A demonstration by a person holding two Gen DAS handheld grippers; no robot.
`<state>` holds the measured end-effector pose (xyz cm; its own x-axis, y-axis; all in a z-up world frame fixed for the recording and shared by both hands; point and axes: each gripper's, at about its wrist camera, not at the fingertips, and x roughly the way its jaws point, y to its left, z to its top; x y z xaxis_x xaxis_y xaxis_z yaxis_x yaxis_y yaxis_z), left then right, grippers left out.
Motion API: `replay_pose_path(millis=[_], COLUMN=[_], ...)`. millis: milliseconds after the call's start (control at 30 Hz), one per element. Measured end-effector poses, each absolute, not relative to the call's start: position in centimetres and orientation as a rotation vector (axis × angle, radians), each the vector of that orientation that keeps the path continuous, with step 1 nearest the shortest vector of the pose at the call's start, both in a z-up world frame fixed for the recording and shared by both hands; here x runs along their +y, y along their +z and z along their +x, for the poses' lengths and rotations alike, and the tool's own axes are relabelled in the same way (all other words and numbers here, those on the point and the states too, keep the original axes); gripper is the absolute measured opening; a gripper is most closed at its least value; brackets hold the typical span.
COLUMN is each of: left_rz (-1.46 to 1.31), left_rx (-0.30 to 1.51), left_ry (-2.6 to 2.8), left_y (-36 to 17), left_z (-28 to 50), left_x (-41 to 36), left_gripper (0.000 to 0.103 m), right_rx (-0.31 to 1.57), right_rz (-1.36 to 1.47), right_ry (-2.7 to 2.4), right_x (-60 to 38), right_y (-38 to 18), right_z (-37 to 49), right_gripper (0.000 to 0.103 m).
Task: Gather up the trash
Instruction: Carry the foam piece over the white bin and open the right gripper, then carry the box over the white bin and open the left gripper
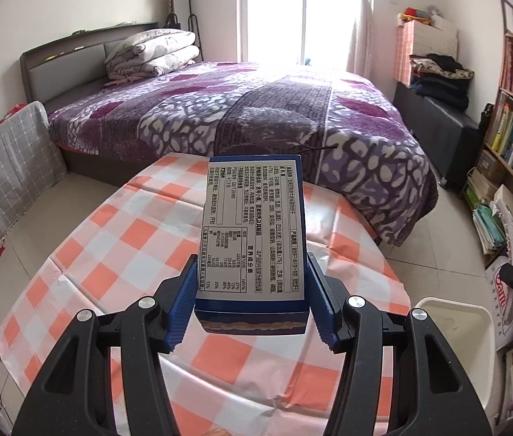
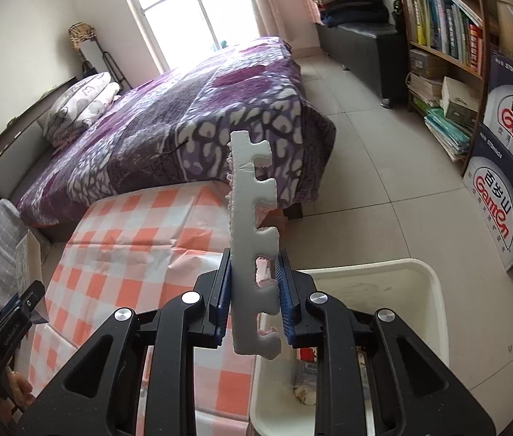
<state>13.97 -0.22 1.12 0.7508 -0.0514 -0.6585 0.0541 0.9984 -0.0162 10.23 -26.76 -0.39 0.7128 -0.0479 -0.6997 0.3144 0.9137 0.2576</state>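
Blue carton (image 1: pixel 252 232) lengthwise, pointing bedward

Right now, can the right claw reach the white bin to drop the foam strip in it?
Probably yes. The right claw, shut on the foam strip, hangs by the white bin, whose top is open, and nothing stands between them.

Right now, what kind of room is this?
Most likely a bedroom: there's a big bed with pillows by a window, and a bookshelf along the wall.
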Motion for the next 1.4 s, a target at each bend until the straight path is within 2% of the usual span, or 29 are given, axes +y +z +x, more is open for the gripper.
replay_pose_path(millis=[267, 400, 533, 667, 733, 1000, 1033, 1100, 1167, 1300, 1400], left_rz=[0.048, 0.067, 0.085, 0.093, 0.097, 0.072, 0.062, 0.038, 0.029, 0.074, 0.113], left_rx=[0.727, 0.735, 0.749, 0.766, 0.774, 0.838, 0.855, 0.897, 0.92, 0.893, 0.846], left_ry=[-0.158, -0.209, -0.258, -0.298, -0.319, -0.446, -0.476, -0.538, -0.559, -0.521, -0.455], left_y=[0.8, 0.5, 0.1, -0.3, -0.5, -1.2, -1.4, -1.8, -2.2, -2.3, -2.0], left_z=[13.2, 12.6, 12.2, 11.8, 11.6, 11.0, 11.0, 11.1, 10.8, 9.6, 8.6], left_x=[-5.7, -8.2, -10.7, -12.9, -14.0, -17.9, -18.2, -18.8, -18.9, -18.9, -17.9], left_gripper=[0.056, 0.056, 0.056, 0.056, 0.056, 0.056, 0.057, 0.072, 0.072, 0.075, 0.079], right_rx=[0.798, 0.814, 0.8, 0.78, 0.773, 0.729, 0.726, 0.718, 0.711, 0.656, 0.611], right_rz=[0.45, 0.475, 0.495, 0.515, 0.528, 0.534, 0.53, 0.52, 0.509, 0.461, 0.394], right_ry=[-0.287, -0.312, -0.342, -0.373, -0.391, -0.491, -0.501, -0.52, -0.528, -0.557, -0.593], right_x=[-31.2, -32.8, -34.4, -36.1, -37.0, -39.8, -39.9, -40.1, -40.2, -39.3, -37.7], right_y=[-1.2, -1.4, -1.4, -1.2, -1.2, -0.9, -0.9, -0.8, -0.6, 0.4, 1.2], right_z=[9.1, 8.2, 7.1, 5.9, 5.3, 3.1, 2.9, 2.6, 2.4, 1.7, 1.1], right_gripper=[0.023, 0.026, 0.046, 0.05, 0.055, 0.063, 0.064, 0.071, 0.072, 0.087, 0.094])
